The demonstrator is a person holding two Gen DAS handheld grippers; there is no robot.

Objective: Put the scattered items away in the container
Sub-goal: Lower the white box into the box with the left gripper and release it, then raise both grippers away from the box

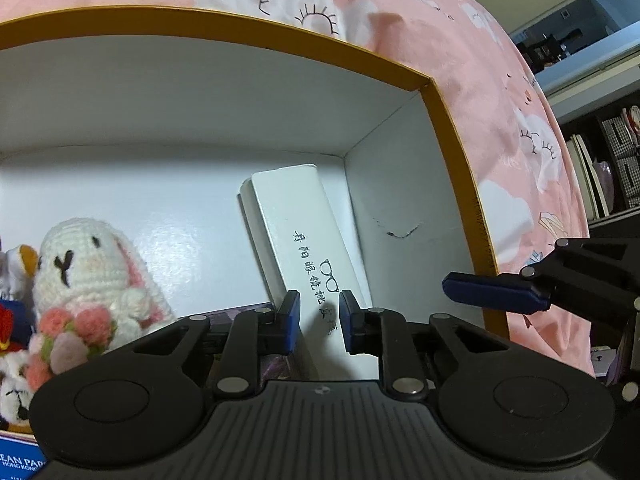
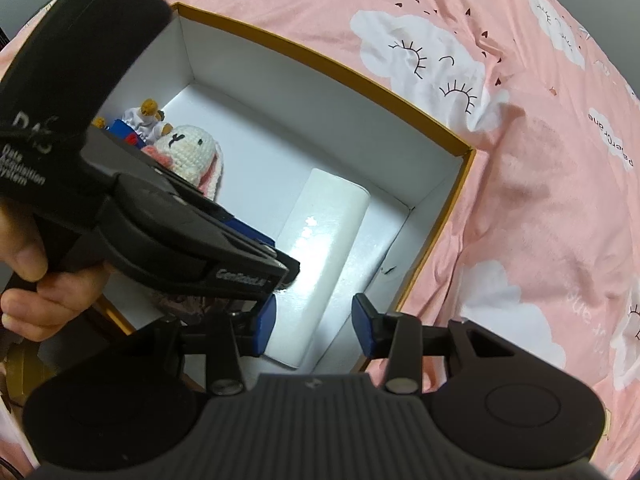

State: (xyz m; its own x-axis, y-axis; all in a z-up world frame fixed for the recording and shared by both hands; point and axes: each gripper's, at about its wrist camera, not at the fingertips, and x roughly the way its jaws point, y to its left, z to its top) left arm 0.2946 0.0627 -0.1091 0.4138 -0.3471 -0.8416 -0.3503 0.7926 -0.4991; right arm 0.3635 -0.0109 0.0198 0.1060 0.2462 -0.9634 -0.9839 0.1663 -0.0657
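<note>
The white glasses case lies flat on the box floor against its right wall, leaving room beside the crochet bunny. My left tool hovers narrow and empty over it (just clear); my right tool gapes half-wide, holding nothing.

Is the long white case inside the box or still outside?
Inside. The long white case lies flat on the box floor, beside its right wall.

Black tools, blue fingertip pads
</note>
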